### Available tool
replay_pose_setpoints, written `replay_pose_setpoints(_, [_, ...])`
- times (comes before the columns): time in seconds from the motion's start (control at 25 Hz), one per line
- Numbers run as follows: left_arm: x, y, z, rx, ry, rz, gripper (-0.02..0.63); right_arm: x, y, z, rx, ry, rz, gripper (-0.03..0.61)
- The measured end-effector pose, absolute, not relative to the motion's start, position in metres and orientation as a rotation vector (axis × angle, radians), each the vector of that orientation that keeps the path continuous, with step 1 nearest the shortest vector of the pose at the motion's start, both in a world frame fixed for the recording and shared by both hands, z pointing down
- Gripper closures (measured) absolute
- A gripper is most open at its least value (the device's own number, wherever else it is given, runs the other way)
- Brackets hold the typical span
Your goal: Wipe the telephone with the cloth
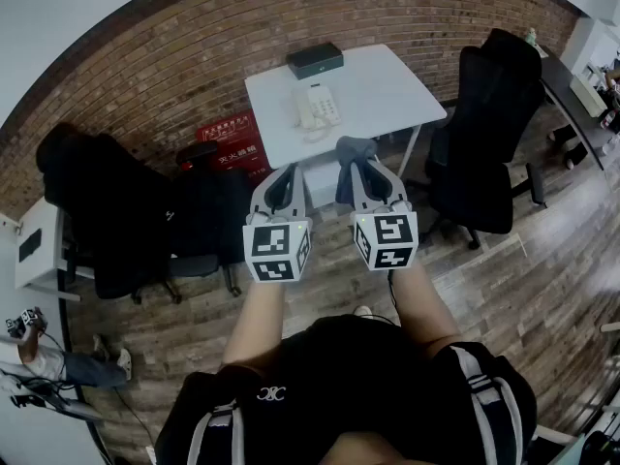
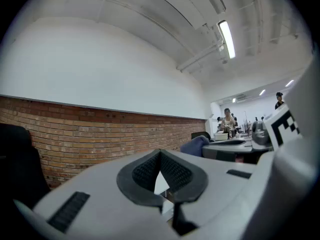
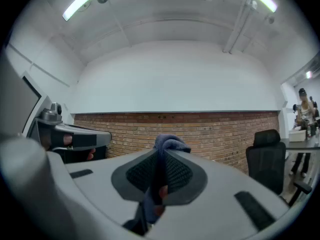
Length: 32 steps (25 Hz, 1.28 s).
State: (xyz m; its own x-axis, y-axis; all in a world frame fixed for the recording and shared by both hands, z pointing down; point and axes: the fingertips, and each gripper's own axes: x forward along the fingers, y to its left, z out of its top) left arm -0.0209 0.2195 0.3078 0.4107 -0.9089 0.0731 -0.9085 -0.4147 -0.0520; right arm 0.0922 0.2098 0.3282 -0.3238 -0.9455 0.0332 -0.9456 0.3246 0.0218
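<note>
Ceiling tubes [image 2: 226, 39] are lighting the room brightly and evenly, blowing out to white at one o'clock in the left gripper view and at eleven and one o'clock in the right gripper view. Every view is bulging fisheye-wise and darkening to black corners. The table [image 1: 387, 90] is glaring at twelve o'clock in the head view; the cloth [image 3: 170, 144] is blurring near the lens.

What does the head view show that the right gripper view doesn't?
Only the head view shows the telephone on the white table and the person's arms. Only the right gripper view shows ceiling lights and, close up, its fingers pinching the cloth. Both show the cloth, brick wall and a black chair.
</note>
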Motion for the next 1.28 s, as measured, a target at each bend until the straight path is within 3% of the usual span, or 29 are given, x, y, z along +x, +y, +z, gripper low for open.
replay_pose_setpoints(1.28, [0.050, 0.181, 0.335, -2.617, 1.827, -0.143, 0.621, 0.148, 0.170, 0.353, 1.584, -2.696, 0.070, 0.552])
